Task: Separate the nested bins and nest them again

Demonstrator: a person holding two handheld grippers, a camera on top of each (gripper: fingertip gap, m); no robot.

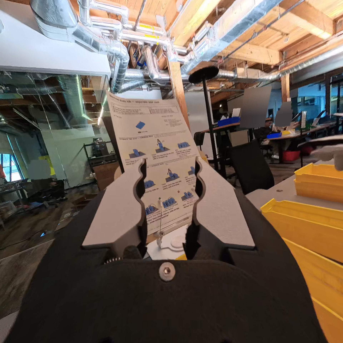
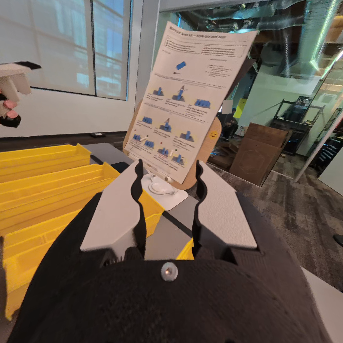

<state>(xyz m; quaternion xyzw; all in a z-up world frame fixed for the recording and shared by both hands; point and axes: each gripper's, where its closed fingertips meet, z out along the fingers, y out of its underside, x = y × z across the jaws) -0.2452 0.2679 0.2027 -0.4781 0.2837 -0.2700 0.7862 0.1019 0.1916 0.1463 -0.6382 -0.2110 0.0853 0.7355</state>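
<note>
I've got both the left gripper (image 1: pixel 169 161) and right gripper (image 2: pixel 168 163) spread and empty, hovering up by the printed instruction sheet on its stand (image 2: pixel 187 104), while the long yellow plastic bins (image 2: pixel 46 187) sit side by side beside it, probably lined up for re-nesting.

The bins (image 2: pixel 46 185) are seen to be bright yellow all over. The table (image 2: pixel 109 154) is grey, with a black stripe (image 2: pixel 176 221) across it. The sheet (image 2: pixel 187 104) is white, and small blue pictures are printed on it. The board (image 2: pixel 213 148) behind it is light brown, and a yellow smiley (image 2: pixel 213 134) is stuck on it. The stand (image 2: pixel 167 196) is white. Each gripper (image 1: pixel 169 165) (image 2: pixel 168 165) is black, with white fingers (image 2: pixel 118 204) and black wavy pads (image 2: pixel 138 185). The carpet (image 2: pixel 297 213) is speckled grey and brown. A brown box (image 2: pixel 259 154) is seen.
</note>
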